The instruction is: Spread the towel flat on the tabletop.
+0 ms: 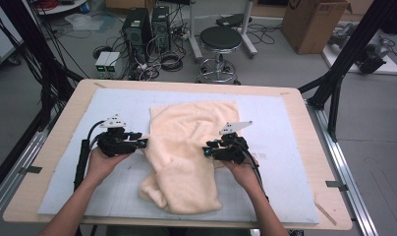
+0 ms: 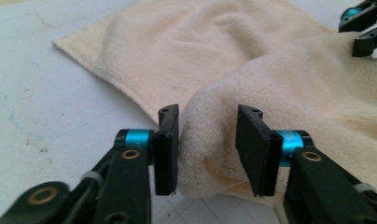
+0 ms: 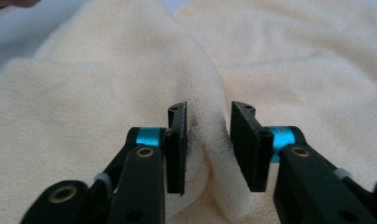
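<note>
Both claws point(image 1: 143, 143) point(image 1: 206, 151) astride towel point(image 1: 186, 147) folds

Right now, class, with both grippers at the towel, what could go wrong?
1. The left gripper stands open around a fold of the towel; lifting before it shuts would likely leave that side behind.
2. The right gripper also has a gap at its ridge of cloth, so the fold could slip out.

A light wooden counter point(image 1: 49, 162) with rounded corners carries a pale blue-grey mat point(image 1: 285, 147) that covers most of its top, leaving a wooden margin all round. On the mat lies a cream towel point(image 1: 186, 147), flat at its far end, bunched and folded toward the near edge.
</note>
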Available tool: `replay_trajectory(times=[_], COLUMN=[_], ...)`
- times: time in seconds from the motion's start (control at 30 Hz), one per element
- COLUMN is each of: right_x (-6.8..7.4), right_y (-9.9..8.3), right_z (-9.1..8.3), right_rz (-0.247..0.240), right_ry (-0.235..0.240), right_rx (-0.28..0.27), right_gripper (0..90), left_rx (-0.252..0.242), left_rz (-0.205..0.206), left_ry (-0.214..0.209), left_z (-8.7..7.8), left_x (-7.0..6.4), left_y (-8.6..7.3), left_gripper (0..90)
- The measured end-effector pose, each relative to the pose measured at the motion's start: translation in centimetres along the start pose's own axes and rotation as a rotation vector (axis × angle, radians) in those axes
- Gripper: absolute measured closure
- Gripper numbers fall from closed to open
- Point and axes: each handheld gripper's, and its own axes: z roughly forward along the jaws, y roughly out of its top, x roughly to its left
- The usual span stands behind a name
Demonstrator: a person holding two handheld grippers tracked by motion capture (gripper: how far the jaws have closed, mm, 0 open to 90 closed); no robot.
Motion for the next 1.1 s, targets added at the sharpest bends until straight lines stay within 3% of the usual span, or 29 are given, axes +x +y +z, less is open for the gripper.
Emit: replay_trajectory(times=[0.17, 0.3, 0.47, 0.7, 0.83, 0.93, 1.03, 1.1], right_x=[1.3, 2.8, 4.8, 7.0, 7.7, 8.0, 8.2, 7.9], right_y=[0.0, -0.6, -2.4, -5.4, -6.6, -7.1, -7.1, -6.9], right_z=[-2.4, -3.7, -4.1, -3.7, -3.3, -2.5, -1.5, -1.2], right_rz=[-0.053, -0.096, -0.143, -0.185, -0.196, -0.216, -0.267, -0.265], right_ry=[-0.002, 0.043, 0.093, 0.170, 0.227, 0.218, 0.180, 0.177], right_rx=[-0.060, -0.079, -0.069, -0.012, 0.038, 0.098, 0.152, 0.158], right_gripper=[60.8, 58.4, 54.2, 49.1, 49.6, 51.6, 59.2, 65.7], left_rx=[-0.043, -0.067, -0.033, 0.066, 0.120, 0.144, 0.174, 0.166], left_rz=[0.027, 0.038, 0.068, 0.133, 0.148, 0.158, 0.205, 0.227], left_ry=[-0.004, -0.054, -0.121, -0.185, -0.244, -0.259, -0.228, -0.187], left_z=[-2.2, -3.2, -3.2, -2.2, -1.3, -0.7, 0.1, 0.1], left_x=[-0.8, -2.2, -4.6, -6.9, -7.3, -7.6, -8.2, -8.5], left_y=[-0.5, -1.5, -3.9, -6.6, -7.0, -7.0, -7.2, -7.3], left_gripper=[48.1, 45.8, 45.3, 46.6, 55.8, 60.0, 68.5, 75.5])
